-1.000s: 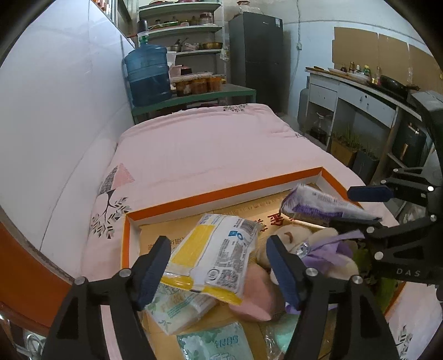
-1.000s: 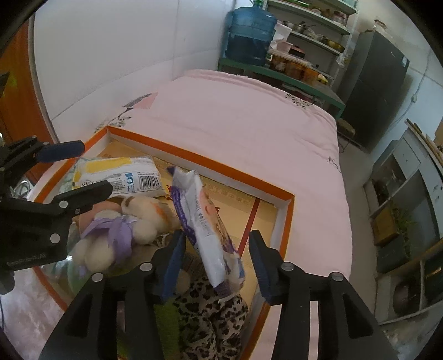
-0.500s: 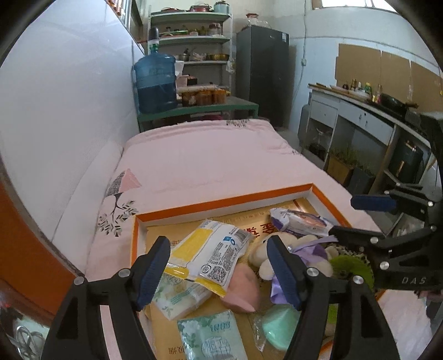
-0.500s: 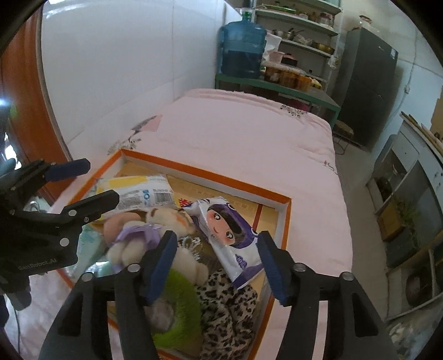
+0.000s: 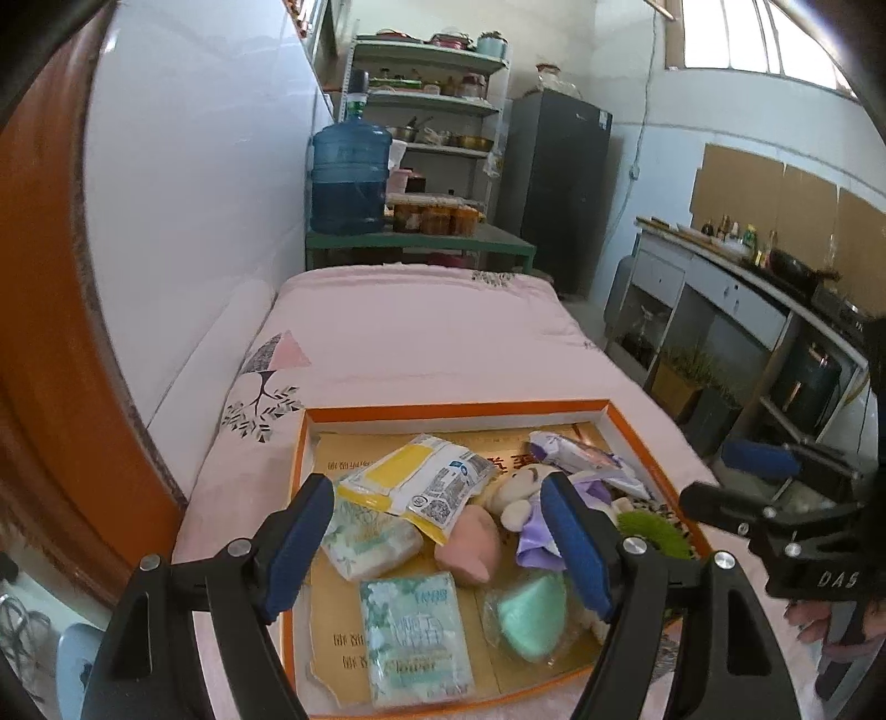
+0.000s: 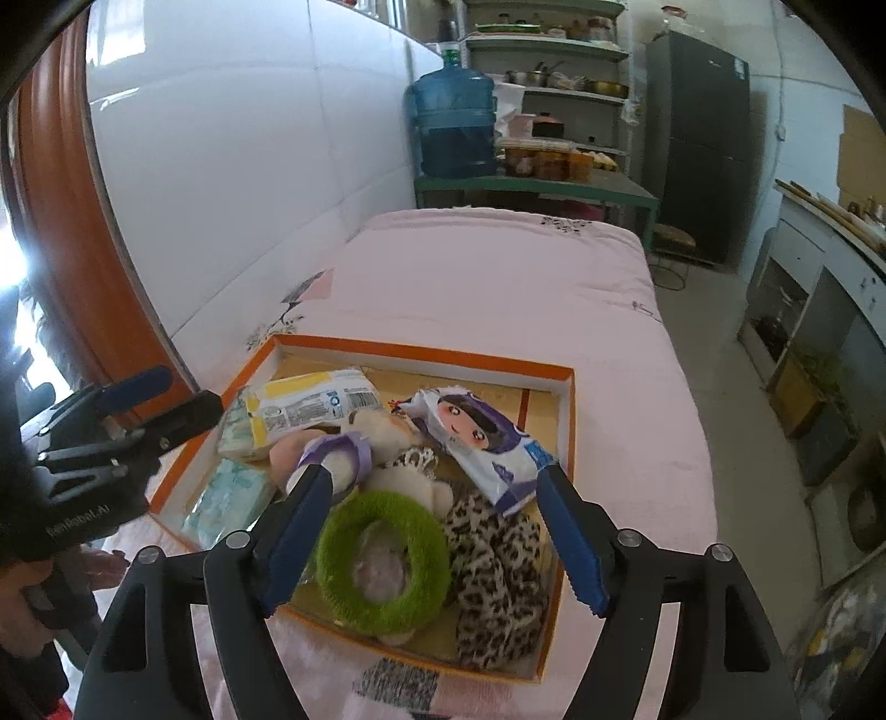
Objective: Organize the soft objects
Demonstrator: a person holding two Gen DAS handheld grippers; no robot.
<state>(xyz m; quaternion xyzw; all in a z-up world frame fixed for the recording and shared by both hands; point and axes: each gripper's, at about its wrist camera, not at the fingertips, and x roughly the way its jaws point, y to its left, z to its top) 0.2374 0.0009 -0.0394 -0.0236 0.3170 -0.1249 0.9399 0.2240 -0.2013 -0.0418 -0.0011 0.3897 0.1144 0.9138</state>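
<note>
Orange-rimmed box (image 6: 570, 412) of soft things lies below both my grippers. Left gripper (image 5: 437, 545) and right gripper (image 6: 434, 534) are opening, gripping nothing.

A pink quilted bed (image 5: 421, 332) runs along a white panelled wall (image 5: 183, 183). At its far end, a green metal table (image 5: 421, 243) carries a blue water jug (image 5: 350, 177), before metal shelves (image 5: 437, 99) and a dark refrigerator (image 5: 559, 188). Daylight enters a high window (image 5: 758, 39) at upper right.
</note>
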